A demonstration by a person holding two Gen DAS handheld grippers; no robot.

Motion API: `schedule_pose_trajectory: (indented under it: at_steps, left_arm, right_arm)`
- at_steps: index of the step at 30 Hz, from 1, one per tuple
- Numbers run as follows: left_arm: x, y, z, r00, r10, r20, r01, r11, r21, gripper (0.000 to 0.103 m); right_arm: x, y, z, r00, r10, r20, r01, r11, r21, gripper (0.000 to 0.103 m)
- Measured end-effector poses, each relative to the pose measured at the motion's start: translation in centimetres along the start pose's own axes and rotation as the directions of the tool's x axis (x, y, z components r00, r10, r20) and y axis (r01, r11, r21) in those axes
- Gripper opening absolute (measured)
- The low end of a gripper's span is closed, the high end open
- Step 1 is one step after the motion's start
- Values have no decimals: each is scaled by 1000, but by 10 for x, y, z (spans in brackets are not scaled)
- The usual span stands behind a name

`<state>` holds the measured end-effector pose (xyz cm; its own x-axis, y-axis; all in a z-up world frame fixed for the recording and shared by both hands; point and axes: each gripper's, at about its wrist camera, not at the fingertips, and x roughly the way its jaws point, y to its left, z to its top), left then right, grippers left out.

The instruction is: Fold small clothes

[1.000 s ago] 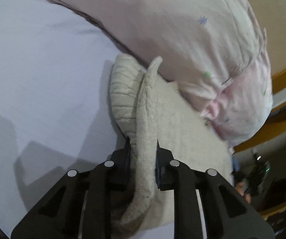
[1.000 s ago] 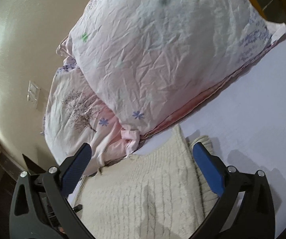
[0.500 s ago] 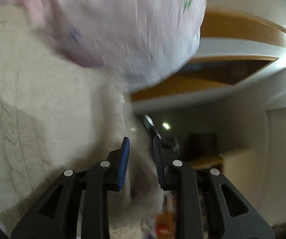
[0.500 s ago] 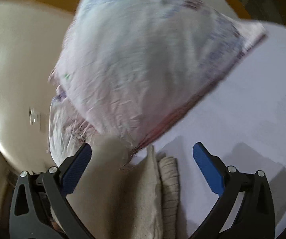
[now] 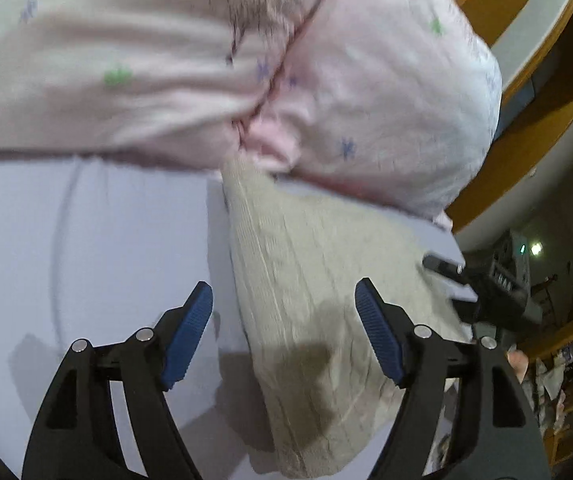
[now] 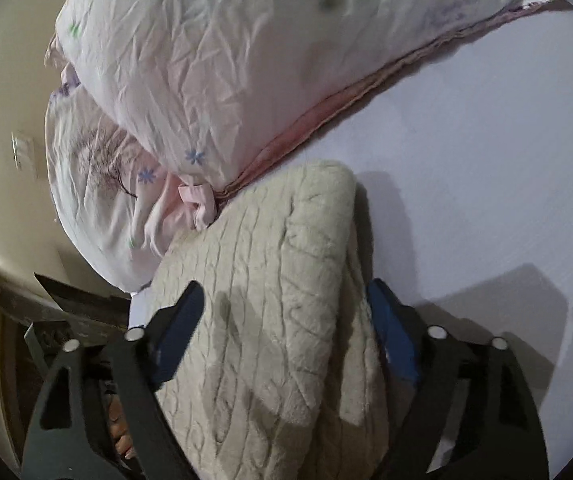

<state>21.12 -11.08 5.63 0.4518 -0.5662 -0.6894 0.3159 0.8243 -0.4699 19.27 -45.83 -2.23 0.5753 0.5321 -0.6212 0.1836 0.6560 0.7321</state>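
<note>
A beige cable-knit garment (image 5: 306, 300) lies folded on the white sheet (image 5: 106, 240), its far end against a pink pillow. My left gripper (image 5: 284, 312) is open above its near part and holds nothing. In the right wrist view the same garment (image 6: 278, 280) fills the space between the fingers of my right gripper (image 6: 286, 312). The right jaws stand wide apart on either side of the garment; the cloth covers part of the right finger (image 6: 390, 332).
Two pink floral pillows (image 5: 246, 60) lie stacked behind the garment; they also show in the right wrist view (image 6: 226, 60). The bed's edge and a wooden frame (image 5: 526, 140) are to the right, with room clutter beyond. White sheet (image 6: 486, 160) spreads to the right of the garment.
My left gripper let go of the garment fold and opened wide. The fold now lies flat. My right gripper moved down over the garment, which now lies between its fingers.
</note>
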Motion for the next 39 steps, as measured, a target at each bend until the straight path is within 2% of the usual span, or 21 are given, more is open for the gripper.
schedule_pose_trajectory:
  at_steps: [4,7,9,10,11,12,15,18,22,24,25,26,27,29,30,31,33,34,36,37,39]
  left_arm:
    - [15,-1,-18,999,42,-36,-41,999,13,88]
    - [20,2,-25,999,28,-33,-29,999,-28,91]
    - [28,8,-28,999,-16,-30,13,997,-75,91]
    - [29,8,-30,1000,-22,-16,21,998,-66,91]
    - [28,9,-32,999,-32,-17,31,999,-43,87]
    - [30,8,-33,997,-68,-30,67,997,-37,64]
    - [27,19,-35,990,-138,-36,136,989,-58,44]
    - [4,36,-38,990,-141,-12,140,988,-66,40]
    - [-32,62,-35,996,-5,87,6,1000,-16,43]
    - [-33,73,-33,992,74,99,-74,997,-11,47]
    - [-33,78,-34,992,91,89,-89,996,-19,51]
    - [-35,79,-37,992,91,93,-89,996,-25,53]
    - [-44,78,-41,986,111,121,-109,994,-16,57]
    - [-58,71,-48,970,184,161,-190,981,23,66]
    - [-64,68,-52,960,223,168,-232,972,36,76]
    - [-69,65,-56,952,253,174,-264,963,46,84]
    - [-82,61,-73,929,326,178,-341,938,66,94]
    - [-86,59,-82,913,371,169,-387,919,73,99]
    - [-87,57,-96,889,432,151,-446,891,81,102]
    - [-87,56,-103,882,449,143,-463,882,86,102]
    - [-87,56,-117,881,456,123,-467,880,84,102]
  right_arm:
    - [0,-1,-4,1000,4,10,-4,1000,-4,75]
    - [1,2,-8,1000,-9,14,10,1000,-23,72]
    - [4,8,-15,999,-38,8,38,998,-51,64]
    - [5,6,-16,999,-33,6,33,998,-52,52]
    - [7,4,-18,1000,17,0,-17,999,-27,42]
    - [8,0,-19,999,53,3,-53,999,5,39]
    - [8,3,-21,991,133,9,-134,990,43,33]
    - [19,31,-23,976,213,-38,-213,977,-10,30]
    - [62,82,-21,987,129,-90,-141,980,-143,29]
    - [85,99,-19,999,-5,-52,-6,979,-202,32]
    - [85,102,-21,998,-58,-20,52,973,-223,38]
    - [76,110,-24,986,-149,75,164,951,-262,43]
    - [60,117,-29,954,-231,191,279,918,-283,44]
    - [28,127,-41,886,-306,348,409,869,-278,55]
    - [13,128,-48,886,-279,370,391,878,-277,58]
    - [-4,128,-58,912,-203,356,316,901,-296,69]
    - [-20,126,-75,935,-142,324,250,914,-319,99]
    - [-27,126,-87,935,-144,323,255,908,-333,101]
    - [-30,133,-115,911,-238,337,357,863,-357,101]
    - [-27,136,-132,883,-316,349,438,822,-365,101]
    - [-25,132,-154,860,-373,347,493,782,-381,101]
